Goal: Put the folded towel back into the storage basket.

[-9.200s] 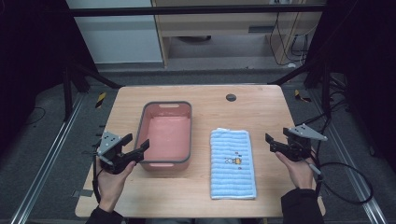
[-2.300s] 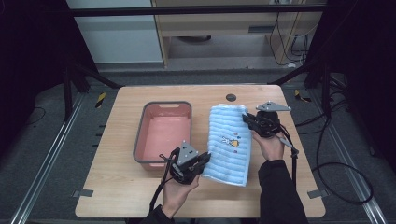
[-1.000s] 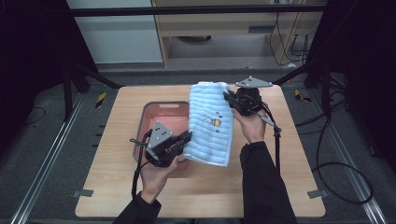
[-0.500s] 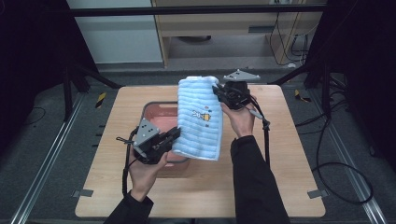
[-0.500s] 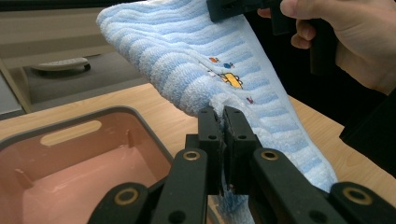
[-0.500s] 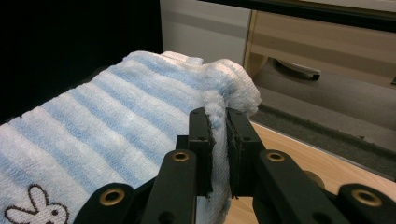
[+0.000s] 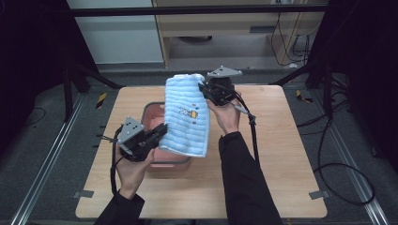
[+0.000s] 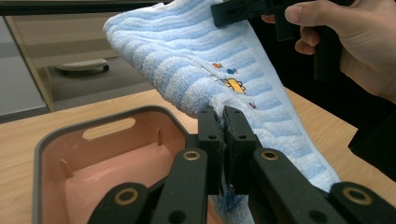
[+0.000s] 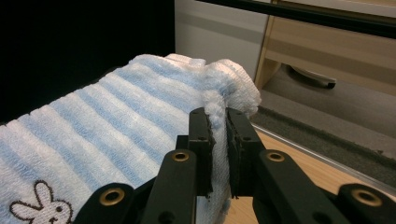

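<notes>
Where lifted, towel [image 7: 187, 117] edges (both clamped)

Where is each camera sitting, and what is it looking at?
High view: above the table, looking down; both forearms and tools show.
Left gripper view: rides the left tool, facing the pink tub; its black jaws pinch the blue towel.
Right gripper view: rides the right tool, facing the cabinet; its jaws pinch the towel's far edge.
All three share the towel.
</notes>
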